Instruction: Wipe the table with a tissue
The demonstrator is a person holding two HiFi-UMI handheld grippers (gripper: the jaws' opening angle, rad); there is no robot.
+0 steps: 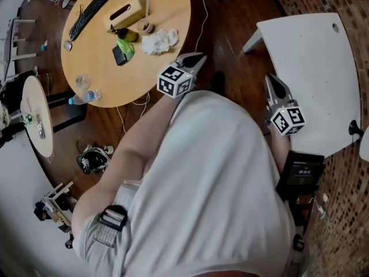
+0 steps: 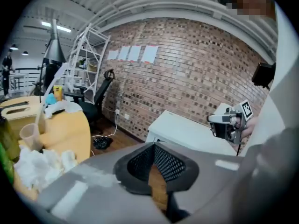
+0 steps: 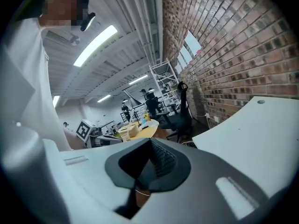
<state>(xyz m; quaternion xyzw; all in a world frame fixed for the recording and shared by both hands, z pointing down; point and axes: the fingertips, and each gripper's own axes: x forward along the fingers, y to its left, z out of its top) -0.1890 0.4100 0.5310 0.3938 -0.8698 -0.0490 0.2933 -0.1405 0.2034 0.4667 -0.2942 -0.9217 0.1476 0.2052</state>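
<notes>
Left gripper [image 1: 195, 60]: jaws pressed together, nothing between them. Right gripper [image 1: 272, 82], by the edge of the white table [image 1: 311, 56]: also closed and empty.

The crumpled tissue [image 1: 159, 41] lies a little beyond your left tip, not touching it, on the round wooden table [image 1: 173, 10] near its rim.

Judgement: almost weightless and soft, and it will tear if you drag it hard. Pinch a raised fold at the middle of the wad, not a loose corner.

Look: white, loosely bunched, several lobes.

Farther back: tissue box [image 1: 124, 13], keyboard [image 1: 91, 11].
</notes>
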